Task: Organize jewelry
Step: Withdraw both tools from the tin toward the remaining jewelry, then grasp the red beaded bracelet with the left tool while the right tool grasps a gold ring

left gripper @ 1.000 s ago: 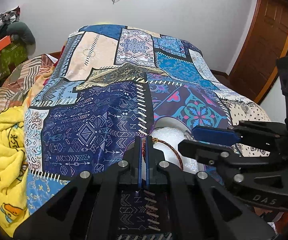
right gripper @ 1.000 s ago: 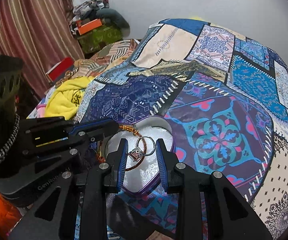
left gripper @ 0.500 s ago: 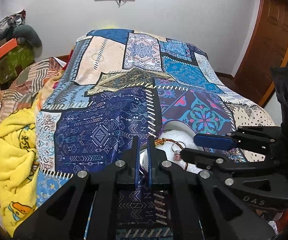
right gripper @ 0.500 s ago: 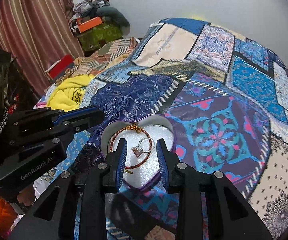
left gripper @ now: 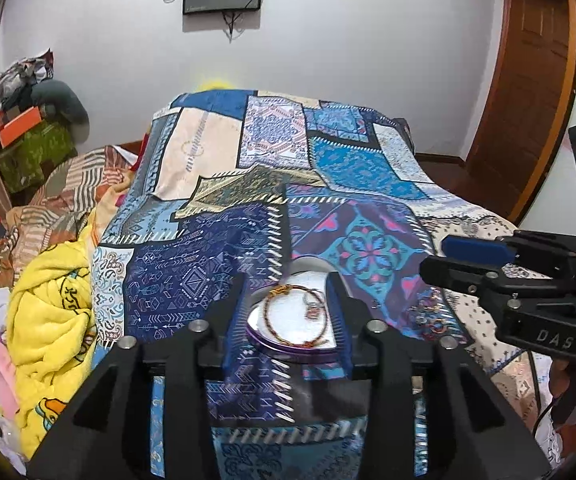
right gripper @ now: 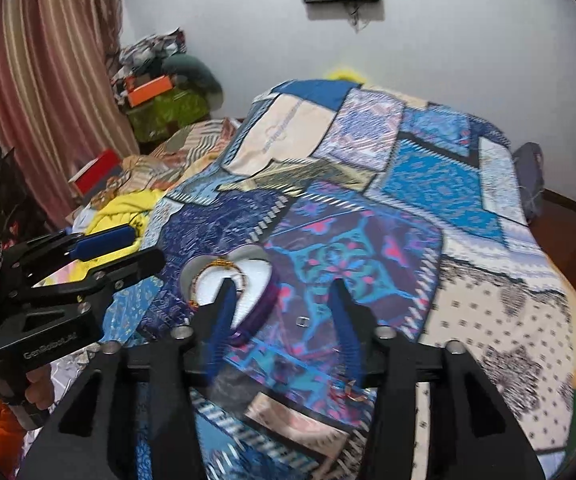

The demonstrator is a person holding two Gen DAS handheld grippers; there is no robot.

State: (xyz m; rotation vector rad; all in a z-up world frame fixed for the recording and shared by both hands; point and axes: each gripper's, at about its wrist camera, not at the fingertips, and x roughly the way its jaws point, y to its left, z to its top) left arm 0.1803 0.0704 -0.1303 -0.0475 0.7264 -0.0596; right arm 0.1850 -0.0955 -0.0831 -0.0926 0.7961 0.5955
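A purple heart-shaped jewelry box with a white lining lies open on the patchwork bedspread. An orange-red cord bracelet and a ring with a stone lie inside it. My left gripper is open and empty, its fingers on either side of the box. In the right wrist view the box is left of centre. My right gripper is open and empty above the bedspread, to the right of the box. A small silver piece lies on the cloth between its fingers.
A yellow blanket and piled clothes lie at the bed's left side. A small gold item lies on the cloth near the front. A wooden door is at the right, curtains at the left.
Both grippers have opened wide and pulled back and up from the box. The right gripper has swung to the right. The bracelet and ring stay in the box.
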